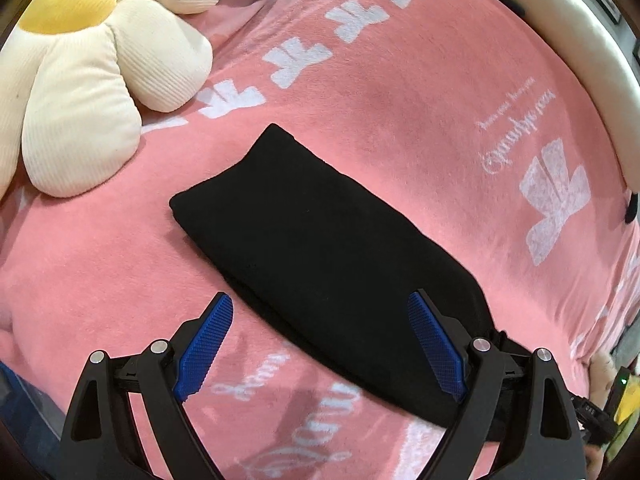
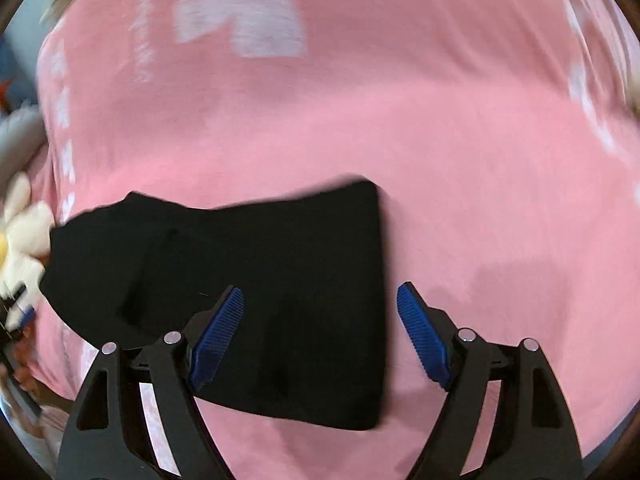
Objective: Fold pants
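Pants folded, pink blanket; flower pillow

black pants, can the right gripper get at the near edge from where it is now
Probably yes. The right gripper is open, hanging just over the folded black pants, which lie flat on the pink blanket. Nothing sits between the blue fingers and the cloth; the flower pillow is off to the side.

Place: a bedroom in a home.
Bed: covered by a pink fleece blanket printed with white bows and script lettering.
Plush: a cream, yellow-centred flower cushion lies on the blanket.
Edge: a padded cream headboard curves behind.
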A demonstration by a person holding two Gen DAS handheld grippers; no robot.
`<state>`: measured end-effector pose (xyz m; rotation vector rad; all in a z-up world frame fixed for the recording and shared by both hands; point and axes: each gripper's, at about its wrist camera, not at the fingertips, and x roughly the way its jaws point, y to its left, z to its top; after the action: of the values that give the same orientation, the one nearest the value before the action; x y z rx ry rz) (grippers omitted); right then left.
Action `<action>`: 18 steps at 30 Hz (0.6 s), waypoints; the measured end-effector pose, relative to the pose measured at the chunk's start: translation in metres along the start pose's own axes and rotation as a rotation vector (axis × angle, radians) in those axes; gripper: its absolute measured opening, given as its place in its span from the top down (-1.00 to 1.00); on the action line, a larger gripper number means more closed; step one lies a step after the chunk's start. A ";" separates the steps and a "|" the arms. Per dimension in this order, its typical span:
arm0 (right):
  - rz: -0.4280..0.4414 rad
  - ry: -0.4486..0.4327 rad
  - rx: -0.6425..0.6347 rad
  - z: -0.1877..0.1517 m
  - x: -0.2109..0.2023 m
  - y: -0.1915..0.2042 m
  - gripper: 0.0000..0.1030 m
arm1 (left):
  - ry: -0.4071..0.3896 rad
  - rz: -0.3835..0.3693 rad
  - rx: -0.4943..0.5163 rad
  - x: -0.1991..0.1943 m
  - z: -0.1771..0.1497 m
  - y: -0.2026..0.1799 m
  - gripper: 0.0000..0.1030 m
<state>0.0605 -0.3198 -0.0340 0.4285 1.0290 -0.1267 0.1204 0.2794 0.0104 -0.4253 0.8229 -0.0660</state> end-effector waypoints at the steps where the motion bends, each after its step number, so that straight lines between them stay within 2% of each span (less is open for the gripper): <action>1: 0.040 0.025 0.028 -0.002 0.005 -0.013 -0.51 | 0.005 -0.001 0.004 0.001 -0.001 0.000 -0.68; 4: 0.126 0.074 0.073 -0.009 0.021 -0.021 -0.47 | 0.015 -0.013 0.005 0.002 -0.002 -0.003 -0.68; 6: 0.173 0.084 0.074 -0.014 0.032 -0.014 -0.25 | 0.030 -0.020 -0.007 0.005 -0.002 -0.004 -0.68; 7: 0.168 0.081 0.064 -0.013 0.032 -0.011 0.00 | 0.038 -0.029 -0.023 0.007 -0.002 -0.003 -0.68; 8: 0.160 0.064 0.056 -0.012 0.032 -0.005 0.47 | 0.040 -0.032 -0.037 0.008 -0.002 -0.001 -0.68; 9: 0.191 0.047 0.067 -0.011 0.025 0.001 0.50 | 0.039 -0.036 -0.053 0.009 0.000 0.001 -0.68; 11: 0.200 -0.007 0.046 -0.009 0.007 0.008 0.55 | 0.026 -0.035 -0.077 0.008 0.004 0.008 -0.68; 12: 0.162 -0.041 -0.002 -0.008 -0.003 0.016 0.55 | 0.015 -0.035 -0.104 0.008 0.008 0.015 -0.68; 13: 0.116 -0.046 -0.045 -0.007 -0.002 0.025 0.45 | 0.011 -0.035 -0.129 0.009 0.010 0.020 -0.68; 14: 0.080 -0.028 -0.069 -0.004 0.004 0.031 0.34 | 0.016 -0.030 -0.156 0.012 0.012 0.026 -0.68; 15: -0.037 0.017 -0.102 -0.006 0.016 0.037 0.31 | 0.027 -0.021 -0.189 0.017 0.014 0.034 -0.68; 16: -0.082 0.021 -0.106 -0.008 0.015 0.036 0.25 | 0.045 -0.009 -0.238 0.023 0.016 0.044 -0.68; 18: -0.090 -0.028 -0.089 -0.008 0.000 0.043 0.17 | 0.083 -0.019 -0.343 0.035 0.018 0.063 -0.68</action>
<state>0.0670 -0.2779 -0.0255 0.2993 1.0227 -0.1659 0.1511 0.3356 -0.0279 -0.7578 0.9146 0.0416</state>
